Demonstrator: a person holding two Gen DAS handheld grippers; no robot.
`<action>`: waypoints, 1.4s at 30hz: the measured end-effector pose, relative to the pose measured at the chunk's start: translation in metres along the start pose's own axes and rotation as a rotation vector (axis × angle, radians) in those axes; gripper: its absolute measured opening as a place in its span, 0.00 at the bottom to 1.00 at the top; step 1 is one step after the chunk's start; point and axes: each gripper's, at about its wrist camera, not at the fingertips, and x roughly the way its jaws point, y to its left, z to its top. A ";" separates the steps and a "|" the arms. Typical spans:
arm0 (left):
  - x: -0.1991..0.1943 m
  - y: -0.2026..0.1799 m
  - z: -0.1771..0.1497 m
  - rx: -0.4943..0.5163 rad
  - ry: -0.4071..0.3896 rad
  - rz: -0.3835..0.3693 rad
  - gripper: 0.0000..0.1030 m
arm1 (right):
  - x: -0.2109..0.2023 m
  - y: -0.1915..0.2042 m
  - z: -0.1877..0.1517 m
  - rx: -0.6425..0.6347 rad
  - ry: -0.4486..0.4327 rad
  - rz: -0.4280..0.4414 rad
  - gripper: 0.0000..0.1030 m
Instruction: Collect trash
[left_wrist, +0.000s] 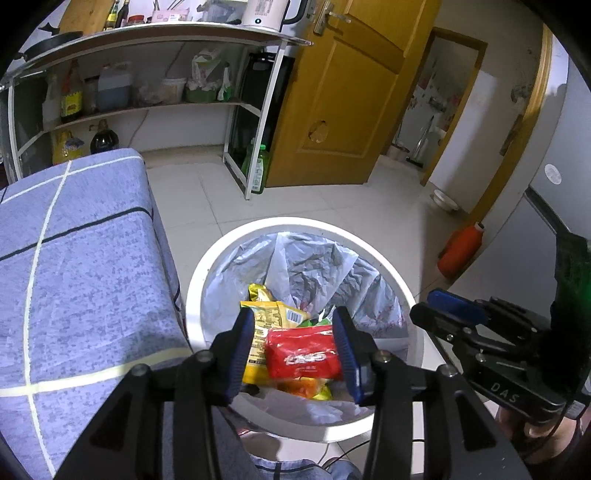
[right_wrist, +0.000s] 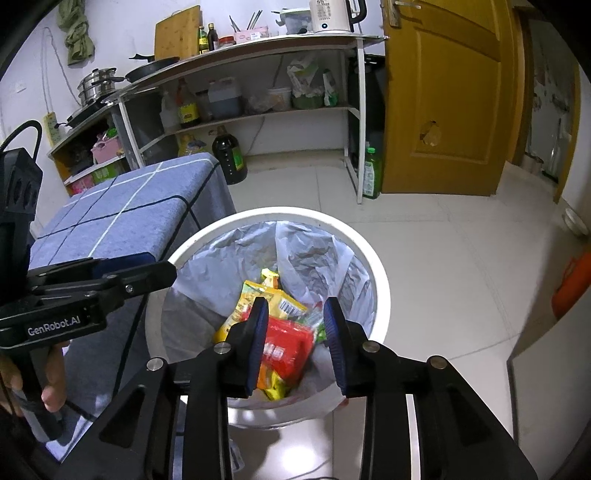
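A white round trash bin with a clear liner stands on the floor beside a blue-covered table; it also shows in the right wrist view. Inside lie a red wrapper, yellow wrappers and green scraps. My left gripper is open and empty above the bin's near side. My right gripper is open and empty above the bin too. Each gripper shows at the edge of the other's view.
The table with a blue checked cloth stands left of the bin. A white shelf rack with bottles stands at the back. A wooden door, a green bottle and an orange bottle on the tiled floor.
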 end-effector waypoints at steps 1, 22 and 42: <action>-0.003 0.000 0.000 0.001 -0.005 0.000 0.44 | -0.001 0.000 0.000 -0.002 -0.003 0.001 0.32; -0.092 0.037 -0.018 -0.024 -0.121 0.108 0.50 | -0.040 0.058 0.005 -0.058 -0.072 0.070 0.32; -0.177 0.138 -0.083 -0.156 -0.175 0.377 0.50 | -0.030 0.202 0.000 -0.212 -0.028 0.260 0.32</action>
